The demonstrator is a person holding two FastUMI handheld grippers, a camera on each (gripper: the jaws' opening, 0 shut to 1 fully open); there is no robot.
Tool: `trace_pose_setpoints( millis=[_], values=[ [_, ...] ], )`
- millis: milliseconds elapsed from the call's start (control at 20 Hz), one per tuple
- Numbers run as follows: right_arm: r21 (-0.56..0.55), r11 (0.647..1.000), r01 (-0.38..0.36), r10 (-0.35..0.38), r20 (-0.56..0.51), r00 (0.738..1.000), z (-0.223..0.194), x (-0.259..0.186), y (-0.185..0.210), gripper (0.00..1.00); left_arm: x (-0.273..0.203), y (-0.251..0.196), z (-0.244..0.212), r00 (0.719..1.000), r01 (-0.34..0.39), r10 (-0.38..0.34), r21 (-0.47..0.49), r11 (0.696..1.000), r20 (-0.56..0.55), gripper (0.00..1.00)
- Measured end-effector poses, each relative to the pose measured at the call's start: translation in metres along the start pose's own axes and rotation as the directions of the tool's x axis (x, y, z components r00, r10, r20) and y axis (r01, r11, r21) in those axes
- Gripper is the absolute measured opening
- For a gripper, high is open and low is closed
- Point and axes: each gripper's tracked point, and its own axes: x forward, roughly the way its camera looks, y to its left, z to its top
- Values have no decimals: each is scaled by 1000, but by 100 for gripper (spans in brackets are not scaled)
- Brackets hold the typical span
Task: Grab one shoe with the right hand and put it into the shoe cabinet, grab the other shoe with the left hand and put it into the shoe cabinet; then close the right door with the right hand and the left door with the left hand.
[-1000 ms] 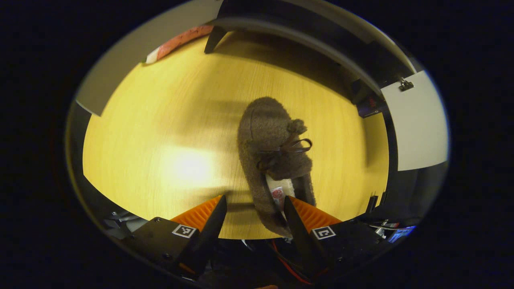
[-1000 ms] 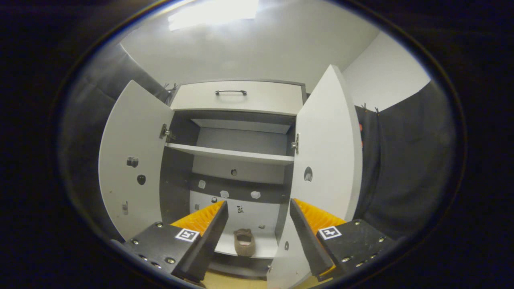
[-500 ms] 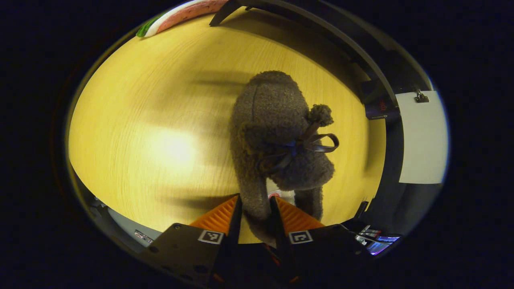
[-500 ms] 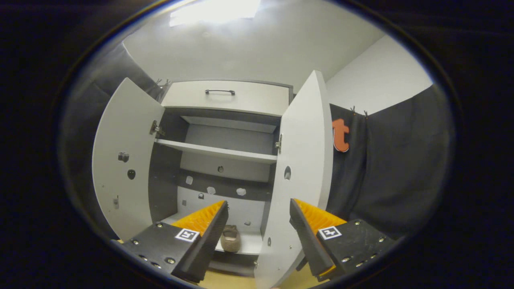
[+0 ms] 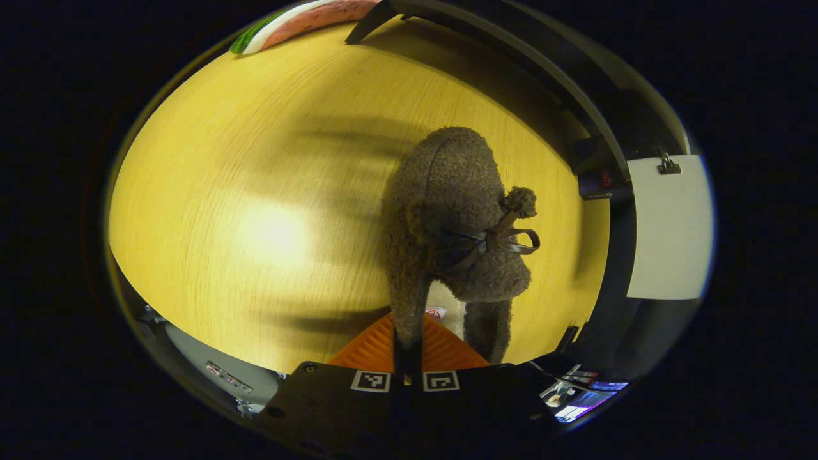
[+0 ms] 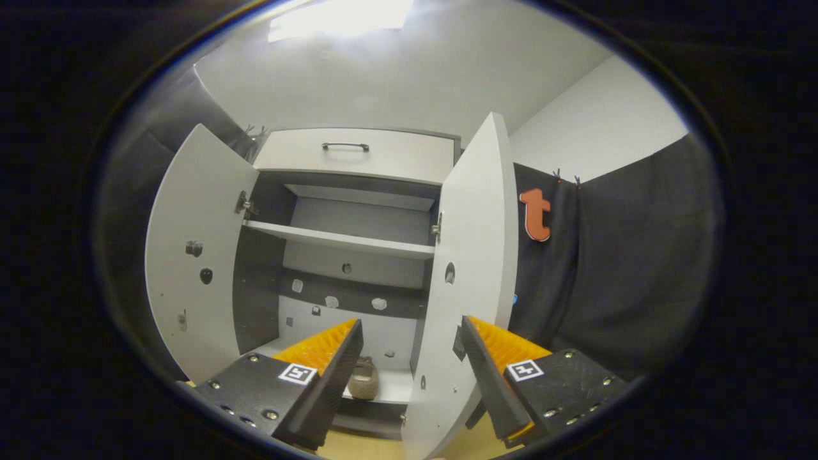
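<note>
In the left gripper view a fuzzy brown shoe (image 5: 454,211) with a dark bow lies over the yellow wood floor (image 5: 255,204). My left gripper (image 5: 407,348) is shut on the shoe's heel-side wall, toe pointing away. In the right gripper view the white shoe cabinet (image 6: 358,255) stands with both doors open. The other brown shoe (image 6: 364,383) sits on its bottom shelf. My right gripper (image 6: 409,348) is open and holds nothing, in front of the edge of the right door (image 6: 466,287). The left door (image 6: 192,249) is swung wide.
A drawer with a dark handle (image 6: 345,147) tops the cabinet, and a shelf (image 6: 339,239) divides its inside. Black cloth hangs right of the cabinet. A red-and-green strip (image 5: 307,19) lies at the floor's far edge, and a white panel (image 5: 668,230) stands at the right.
My left gripper has shut on the shoe's side wall, from open around the heel a second ago. The right gripper view has shifted right, so the right door now stands between its fingers.
</note>
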Motion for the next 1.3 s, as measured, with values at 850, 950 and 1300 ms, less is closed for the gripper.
trace_pose_setpoints(
  millis=[850, 950, 1300],
  values=[
    [95, 995, -9, 3, 58, 998, 19, -11, -10, 93, -187, -120, 152, 882, 137, -217, 212, 968, 418, 4],
    [113, 994, -10, 2, 69, 998, 27, -12, -14, 93, -210, -131, 168, 857, 140, -239, 240, 961, 457, 4],
    [166, 986, -13, -3, 92, 996, 47, -23, -26, 92, -256, -172, 235, 792, 142, -290, 299, 944, 537, 4]
  ],
)
